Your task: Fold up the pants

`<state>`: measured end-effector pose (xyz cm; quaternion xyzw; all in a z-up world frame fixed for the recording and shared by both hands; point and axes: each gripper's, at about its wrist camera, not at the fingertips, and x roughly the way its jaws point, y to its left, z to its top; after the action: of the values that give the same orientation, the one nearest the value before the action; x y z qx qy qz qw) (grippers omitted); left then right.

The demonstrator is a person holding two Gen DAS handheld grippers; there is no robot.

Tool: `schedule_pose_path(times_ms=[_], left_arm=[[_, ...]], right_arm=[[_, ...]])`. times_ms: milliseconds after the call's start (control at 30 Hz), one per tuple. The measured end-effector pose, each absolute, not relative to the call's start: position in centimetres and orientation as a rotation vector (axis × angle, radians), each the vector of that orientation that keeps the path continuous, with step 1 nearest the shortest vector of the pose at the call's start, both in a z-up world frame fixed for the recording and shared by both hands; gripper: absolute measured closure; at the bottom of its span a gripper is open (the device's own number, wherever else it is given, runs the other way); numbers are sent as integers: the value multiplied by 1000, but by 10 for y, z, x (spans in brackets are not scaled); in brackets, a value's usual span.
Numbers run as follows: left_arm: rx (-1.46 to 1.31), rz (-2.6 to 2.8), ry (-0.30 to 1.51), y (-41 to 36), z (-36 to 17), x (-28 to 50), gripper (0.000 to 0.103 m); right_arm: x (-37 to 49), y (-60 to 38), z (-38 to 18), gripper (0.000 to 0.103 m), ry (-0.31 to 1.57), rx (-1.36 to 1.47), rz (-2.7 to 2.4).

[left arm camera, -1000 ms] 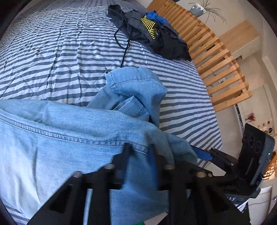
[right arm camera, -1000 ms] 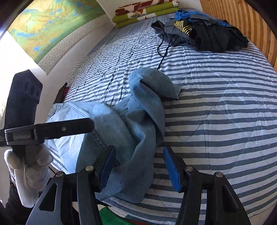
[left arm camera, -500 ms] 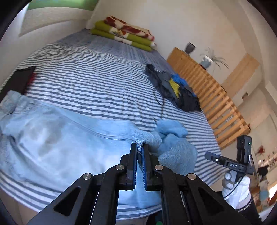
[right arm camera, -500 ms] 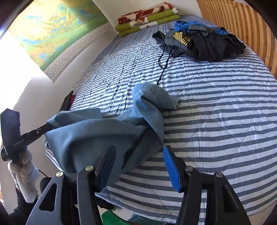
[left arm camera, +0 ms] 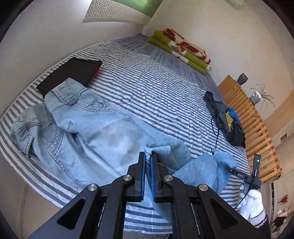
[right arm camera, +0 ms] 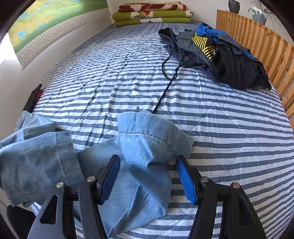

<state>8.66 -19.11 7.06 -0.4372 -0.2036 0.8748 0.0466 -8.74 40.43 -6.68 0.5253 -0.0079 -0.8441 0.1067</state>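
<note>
Light blue jeans (left arm camera: 88,132) lie spread on the striped bed, waistband at the far left by the wall. My left gripper (left arm camera: 148,156) is shut on the hem of one leg, holding it just above the fabric. The other leg (right arm camera: 145,139) lies crumpled near the bed's front edge. My right gripper (right arm camera: 147,176) is open, its blue pads either side of that crumpled leg, not closed on it. In the left wrist view the right gripper's body (left arm camera: 246,176) and a white-gloved hand (left arm camera: 253,204) show at the right.
A pile of dark clothes (right arm camera: 216,55) with a black cord (right arm camera: 170,77) lies at the far right by the wooden slatted footboard (right arm camera: 272,55). Folded green and red blankets (right arm camera: 152,14) sit at the head. A black flat item (left arm camera: 71,75) lies near the waistband by the wall.
My left gripper lifted and pulled back with the hem, drawing the jeans out flatter on the bed. My right gripper moved closer over the crumpled leg and stays open.
</note>
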Motion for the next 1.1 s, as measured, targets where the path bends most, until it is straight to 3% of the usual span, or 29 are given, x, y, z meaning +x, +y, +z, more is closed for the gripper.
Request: schedule_pose_path(times_ms=[33,67,100,267,433,500,600,700,833,900,1100], left_arm=[[-1326,2674,-609,-187,73,86,98],[-1317,2677,-597,-184,76,85,98],[-1310,2678,-585,-180,78,82,98],[-1283,2679,-550,-166,83,70,98],[-1259,2663,-552,-159,84,63,98],[-1251,2652,-555,-158,83,60,98],[-1248,2643,-552,-153,81,60,98],[-1259,2655,-520,-151,75,63,98],[-1287,2664,-513,-158,62,74,98],[-1313,2669,-507,-163,53,79,98],[-1395,2669,-516,-182,31,89,98]], right_arm=[[-89,407,-72,54,-49,1568,-2464],[-88,409,-76,81,-67,1587,-2436],[-84,412,-78,99,-68,1602,-2413],[-39,439,-51,101,-69,1495,-2452],[18,488,-5,101,-256,1477,-2441],[35,496,1,95,-192,1539,-2472],[47,488,5,72,86,1576,-2598],[49,473,16,57,237,1463,-2707],[30,452,28,56,82,1375,-2625],[10,431,21,47,-15,1371,-2476],[-65,374,-45,45,-333,1502,-2120]])
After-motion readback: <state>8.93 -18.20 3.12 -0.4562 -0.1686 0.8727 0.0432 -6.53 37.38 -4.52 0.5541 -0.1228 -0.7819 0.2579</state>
